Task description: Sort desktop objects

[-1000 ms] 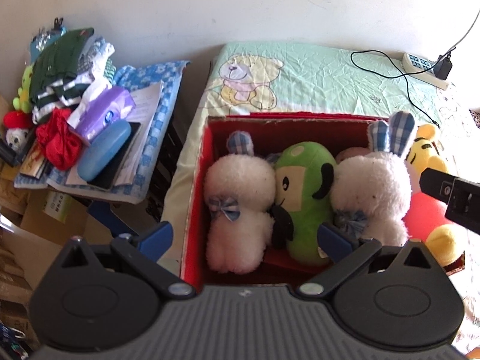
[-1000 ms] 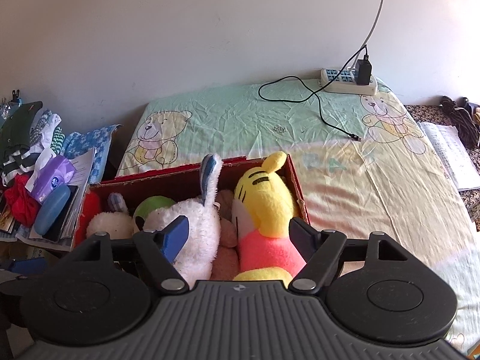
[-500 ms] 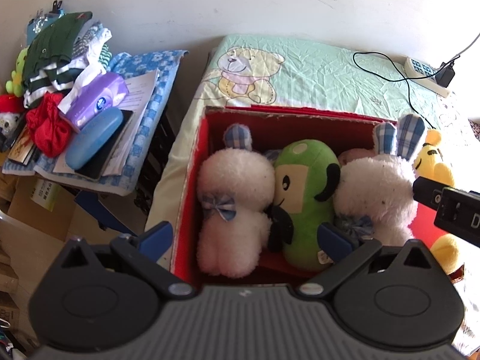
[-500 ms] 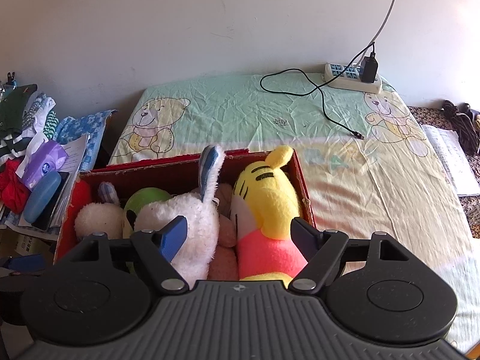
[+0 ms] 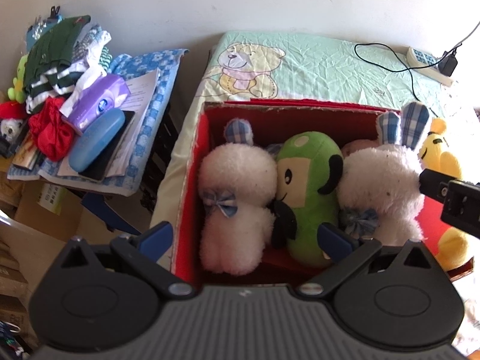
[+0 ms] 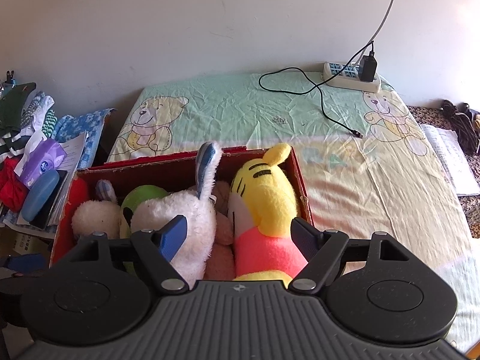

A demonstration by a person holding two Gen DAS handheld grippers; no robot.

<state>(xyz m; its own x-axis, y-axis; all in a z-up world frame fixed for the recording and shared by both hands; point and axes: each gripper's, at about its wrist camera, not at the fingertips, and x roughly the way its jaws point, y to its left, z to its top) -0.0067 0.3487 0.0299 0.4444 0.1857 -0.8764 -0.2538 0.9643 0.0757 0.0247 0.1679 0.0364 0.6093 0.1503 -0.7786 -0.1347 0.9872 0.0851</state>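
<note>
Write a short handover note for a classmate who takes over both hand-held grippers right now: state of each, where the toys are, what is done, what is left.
Left hand-held gripper: open, empty, hovering at the near left part of the red box.
Right hand-held gripper: open, empty, over the box's right end, above the yellow tiger plush.
In the box, left to right: white bunny, green plush, second white bunny, a pink plush mostly hidden, then the tiger.
Done: these plush toys are packed in the box.
Left: the side table holds a blue case, tissue pack, clothes and papers, unsorted.
</note>
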